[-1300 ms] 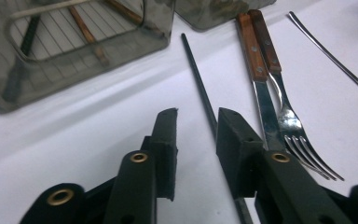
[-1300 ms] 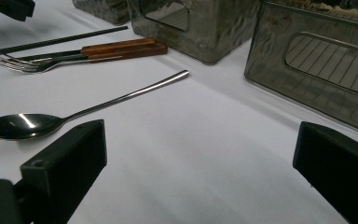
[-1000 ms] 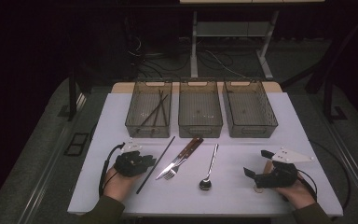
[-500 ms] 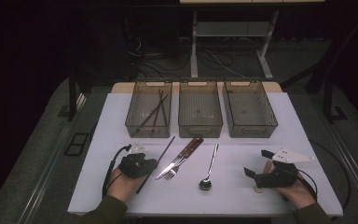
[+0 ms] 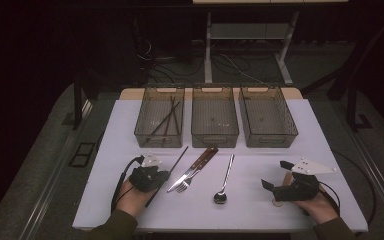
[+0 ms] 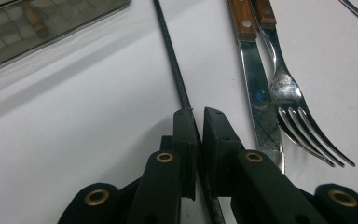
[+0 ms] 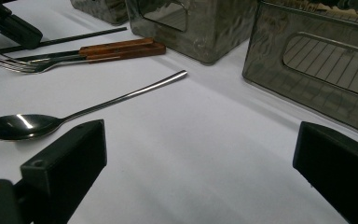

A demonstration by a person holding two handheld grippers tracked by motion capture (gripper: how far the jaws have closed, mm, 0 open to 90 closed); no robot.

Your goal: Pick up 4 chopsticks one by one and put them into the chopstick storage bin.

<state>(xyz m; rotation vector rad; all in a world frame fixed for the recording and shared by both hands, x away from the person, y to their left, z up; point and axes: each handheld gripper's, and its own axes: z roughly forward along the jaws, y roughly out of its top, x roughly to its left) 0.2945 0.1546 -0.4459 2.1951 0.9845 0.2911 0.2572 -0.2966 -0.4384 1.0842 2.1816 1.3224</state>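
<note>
A thin black chopstick (image 5: 179,158) lies on the white table, running from near the left bin toward the front. My left gripper (image 5: 161,176) sits at its near part. In the left gripper view the jaws (image 6: 196,114) have just been closing and now pinch the chopstick (image 6: 172,56) between their pads. To its right lie a wooden-handled knife (image 6: 254,84) and a fork (image 6: 286,93), side by side. My right gripper (image 5: 275,175) rests at the front right with its jaws (image 7: 198,144) wide open and nothing between them. A spoon (image 7: 23,126) lies to its left.
Three see-through bins stand in a row at the back: the left bin (image 5: 157,141) holds several dark chopsticks, the middle bin (image 5: 215,141) and the right bin (image 5: 270,141) look bare. Knife (image 5: 202,162), fork (image 5: 184,184) and spoon (image 5: 225,175) lie mid-table.
My left gripper has shifted slightly right onto the chopstick and its jaws have drawn together around it. The right gripper has kept still.
</note>
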